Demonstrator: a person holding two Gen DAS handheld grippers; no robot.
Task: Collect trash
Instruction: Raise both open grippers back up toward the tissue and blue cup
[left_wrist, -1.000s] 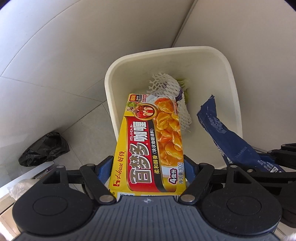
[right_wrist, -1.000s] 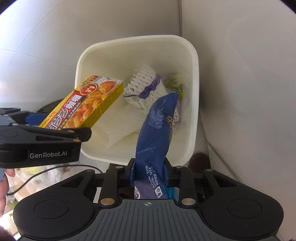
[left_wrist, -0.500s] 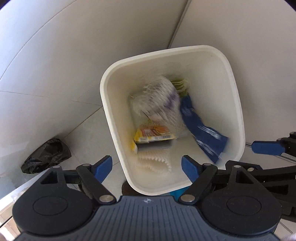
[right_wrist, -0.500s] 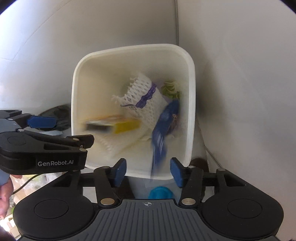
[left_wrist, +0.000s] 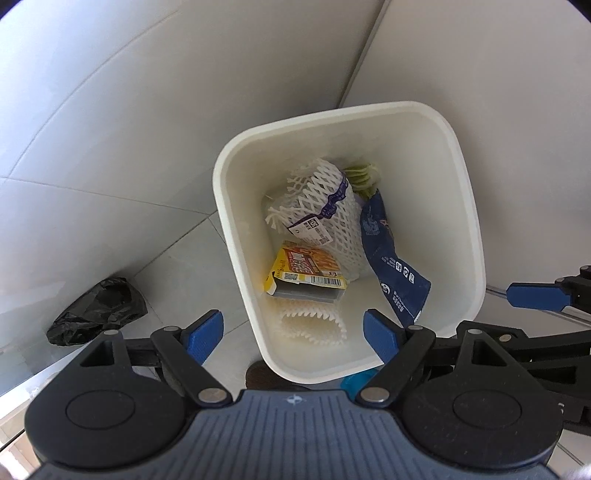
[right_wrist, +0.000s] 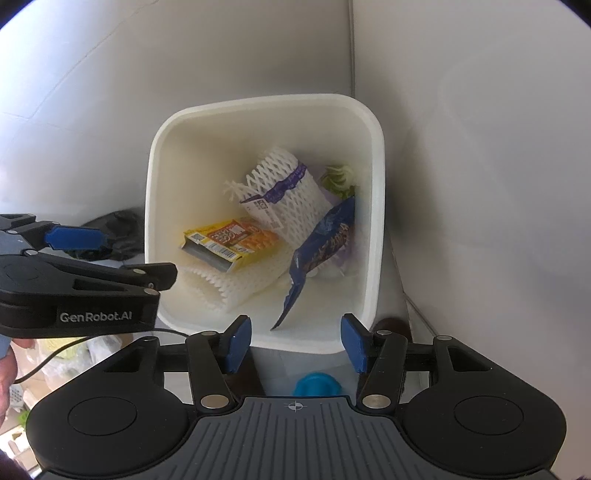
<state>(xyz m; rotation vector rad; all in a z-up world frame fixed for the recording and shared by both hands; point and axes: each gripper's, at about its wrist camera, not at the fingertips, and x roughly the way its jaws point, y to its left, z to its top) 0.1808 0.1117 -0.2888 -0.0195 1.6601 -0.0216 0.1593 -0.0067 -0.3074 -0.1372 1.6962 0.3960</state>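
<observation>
Below both grippers, straight down: white bin (left_wrist: 347, 369) in the wall corner, already holding foam net (left_wrist: 317, 206), blue bag (left_wrist: 388, 258) leaning along the right wall, yellow box (left_wrist: 303, 269) lying flat with its long axis across the bin. Left gripper (left_wrist: 293, 332) wide open and empty, right gripper (right_wrist: 295, 339) open and empty too. Off to the left on the floor, nearer the left gripper: black bag (left_wrist: 96, 310), probably next to collect.
</observation>
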